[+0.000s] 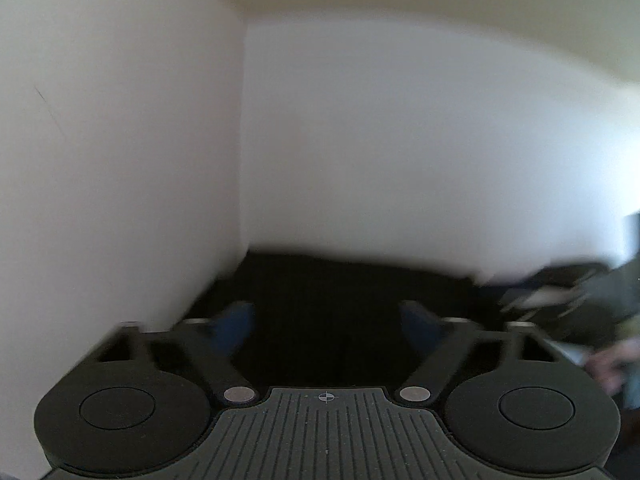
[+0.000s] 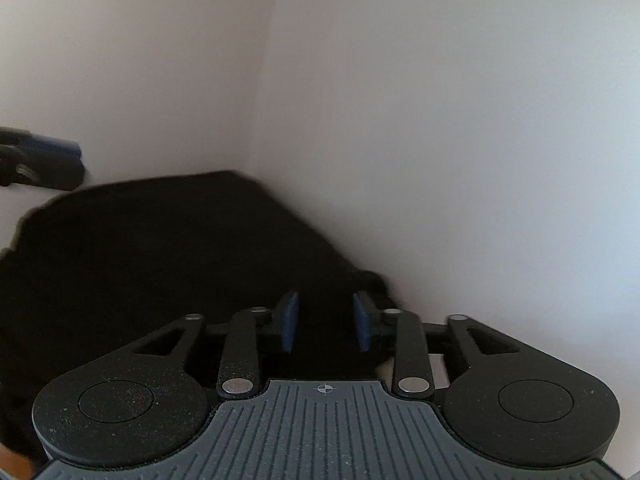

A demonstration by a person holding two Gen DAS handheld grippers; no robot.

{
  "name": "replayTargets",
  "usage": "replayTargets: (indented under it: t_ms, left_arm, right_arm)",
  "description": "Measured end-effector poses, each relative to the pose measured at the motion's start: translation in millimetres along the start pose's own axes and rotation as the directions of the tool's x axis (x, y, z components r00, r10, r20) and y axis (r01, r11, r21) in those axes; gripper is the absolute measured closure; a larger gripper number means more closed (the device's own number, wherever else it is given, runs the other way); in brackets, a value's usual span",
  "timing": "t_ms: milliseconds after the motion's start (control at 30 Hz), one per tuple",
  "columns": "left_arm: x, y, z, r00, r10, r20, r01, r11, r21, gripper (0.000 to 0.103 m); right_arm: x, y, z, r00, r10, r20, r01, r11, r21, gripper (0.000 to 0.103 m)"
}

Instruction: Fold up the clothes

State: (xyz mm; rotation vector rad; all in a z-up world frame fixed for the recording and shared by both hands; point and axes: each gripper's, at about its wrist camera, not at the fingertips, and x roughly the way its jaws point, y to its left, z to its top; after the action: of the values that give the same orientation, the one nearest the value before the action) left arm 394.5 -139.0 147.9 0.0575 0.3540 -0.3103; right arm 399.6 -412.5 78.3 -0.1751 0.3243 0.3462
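Against white walls, black garment (image 2: 160, 272) blurred, folds indistinguishable.

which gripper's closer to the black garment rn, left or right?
Right. The right gripper sits low over the black garment, cloth between its parted fingers. The left gripper hangs clear above it, open.
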Motion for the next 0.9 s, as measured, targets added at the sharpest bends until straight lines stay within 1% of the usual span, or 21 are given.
replayTargets:
  t_ms: [67,100,133,167,200,267,333,367,400,433,500,567,600,633,667,700,733,767,833,867,900]
  left_arm:
    - [12.9,2.6,-11.5,0.999,0.024,-0.047,-0.023,0.999,0.040,0.034]
    - [18.0,4.2,-17.8,0.997,0.036,-0.072,-0.032,0.998,0.057,0.034]
    - [19.7,7.5,-24.6,0.996,0.026,-0.083,-0.022,0.998,0.052,0.033]
    - [21.3,10.9,-31.2,0.995,0.016,-0.094,-0.012,0.999,0.046,0.032]
    - [21.5,14.7,-35.5,0.995,0.011,-0.096,-0.008,0.999,0.034,0.032]
    - [19.0,18.8,-39.9,0.995,-0.001,-0.098,0.004,1.000,0.026,0.032]
    - [16.2,13.5,-38.8,0.995,0.005,-0.096,0.000,0.999,0.046,0.032]
    - [11.6,12.5,-35.9,0.997,0.008,-0.077,-0.004,0.999,0.047,0.032]
    - [7.0,11.5,-33.1,0.998,0.011,-0.058,-0.008,0.999,0.048,0.032]
    - [2.5,10.6,-29.9,0.999,0.012,-0.038,-0.010,0.999,0.048,0.032]
    - [4.6,9.2,-11.4,0.999,-0.042,0.006,0.042,0.997,0.063,0.031]
    - [22.1,5.1,11.8,0.998,-0.067,-0.014,0.068,0.994,0.082,0.036]
    - [34.2,3.6,22.6,0.996,-0.087,-0.031,0.089,0.992,0.093,0.048]
    - [47.2,3.1,30.6,0.994,-0.096,-0.055,0.101,0.990,0.095,0.059]
    - [59.4,3.9,34.6,0.992,-0.097,-0.086,0.105,0.990,0.095,0.063]
    - [68.5,4.3,34.5,0.989,-0.092,-0.117,0.103,0.990,0.093,0.072]
    - [76.5,5.1,31.1,0.987,-0.065,-0.150,0.082,0.991,0.106,0.081]
    - [80.7,7.7,25.2,0.985,-0.030,-0.172,0.051,0.991,0.123,0.082]
    - [83.9,20.0,13.0,0.977,0.027,-0.210,0.006,0.988,0.154,0.082]
    - [81.8,28.3,8.5,0.977,0.068,-0.201,-0.038,0.988,0.151,0.082]
    - [79.9,35.3,4.7,0.972,0.106,-0.209,-0.072,0.984,0.162,0.082]
  right_arm:
    - [-9.5,-5.9,5.7,0.998,0.026,0.065,-0.027,0.999,0.020,0.069]
    - [-9.5,-3.1,10.2,0.993,0.040,0.109,-0.041,0.999,0.002,0.069]
    - [-5.9,-0.3,14.3,0.988,0.067,0.139,-0.065,0.998,-0.015,0.069]
    - [4.8,2.5,17.3,0.983,0.118,0.140,-0.115,0.993,-0.028,0.070]
    - [16.9,4.9,19.0,0.982,0.145,0.123,-0.142,0.989,-0.039,0.070]
    - [41.6,6.3,15.6,0.994,0.102,0.030,-0.100,0.994,-0.048,0.070]
    - [41.2,-1.8,7.4,0.998,0.062,-0.003,-0.062,0.998,-0.032,0.069]
    - [37.6,-4.7,3.9,0.999,0.038,-0.009,-0.038,0.999,-0.034,0.069]
    - [27.6,-5.2,2.3,1.000,0.024,0.009,-0.024,0.999,-0.048,0.069]
    - [18.5,-6.0,1.8,0.999,0.044,0.030,-0.042,0.998,-0.043,0.069]
    - [1.9,-5.9,1.4,0.994,0.084,0.075,-0.082,0.996,-0.039,0.069]
    - [-6.0,3.0,4.0,0.981,0.145,0.132,-0.139,0.989,-0.052,0.069]
    - [-6.0,7.3,5.7,0.969,0.202,0.140,-0.197,0.979,-0.047,0.070]
    - [-3.5,10.4,6.0,0.958,0.258,0.127,-0.256,0.966,-0.036,0.070]
    - [0.1,14.7,4.0,0.954,0.285,0.093,-0.283,0.958,-0.037,0.070]
    - [4.0,20.3,-0.2,0.959,0.281,0.032,-0.278,0.958,-0.069,0.070]
    - [5.9,24.2,-5.2,0.961,0.275,-0.017,-0.275,0.956,-0.102,0.070]
    - [2.3,21.8,-11.2,0.962,0.270,-0.035,-0.273,0.954,-0.127,0.070]
    - [-13.4,3.7,-15.7,0.961,0.273,-0.047,-0.276,0.955,-0.104,0.071]
    - [-21.4,-2.3,-15.3,0.960,0.275,-0.055,-0.279,0.955,-0.102,0.071]
    - [-27.7,-6.7,-13.4,0.962,0.267,-0.063,-0.272,0.956,-0.108,0.071]
